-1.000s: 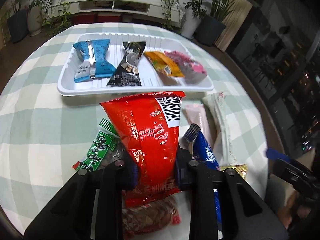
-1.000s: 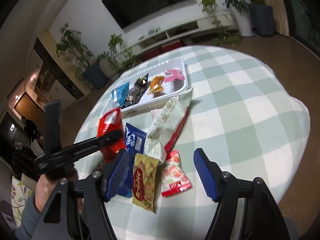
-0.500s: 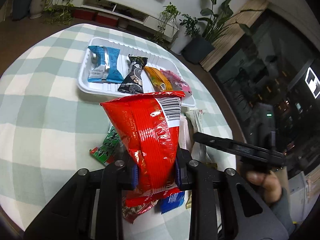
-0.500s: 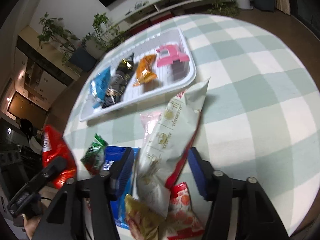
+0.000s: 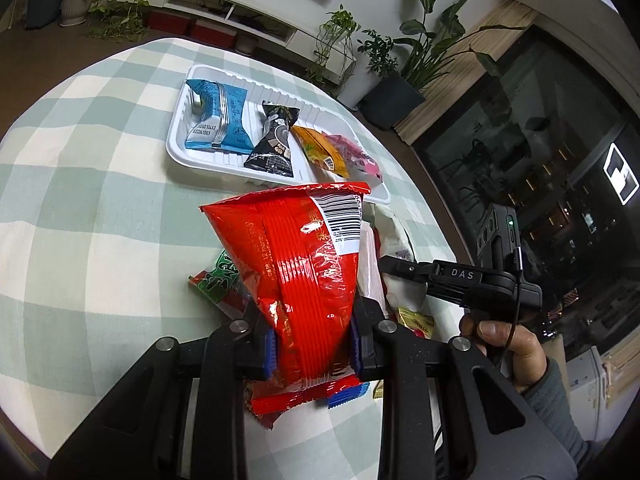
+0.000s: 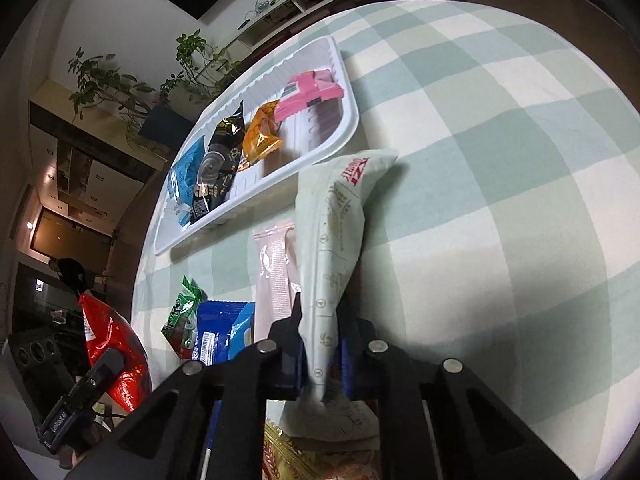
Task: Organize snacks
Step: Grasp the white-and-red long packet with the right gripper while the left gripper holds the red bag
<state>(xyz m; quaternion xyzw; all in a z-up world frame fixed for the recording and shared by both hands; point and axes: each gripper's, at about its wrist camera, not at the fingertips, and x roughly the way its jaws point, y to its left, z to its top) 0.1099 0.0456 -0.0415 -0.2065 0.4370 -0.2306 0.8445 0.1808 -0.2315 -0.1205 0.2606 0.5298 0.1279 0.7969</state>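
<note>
My left gripper (image 5: pixel 313 346) is matte black plastic with blue ribbed pads on its fingers (image 5: pixel 269 349) and round silver screws behind them. My right gripper (image 6: pixel 319 360) matches; its handle reads "DAS", trailing a thin black cable past my grey-green sleeve (image 5: pixel 560 398).

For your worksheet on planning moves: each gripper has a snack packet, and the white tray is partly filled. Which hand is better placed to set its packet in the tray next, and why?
Probably the left. Its left gripper holds the red packet lifted, pointing at the white tray. The right gripper has only just pinched the pale green packet, which lies among the loose snacks.
</note>
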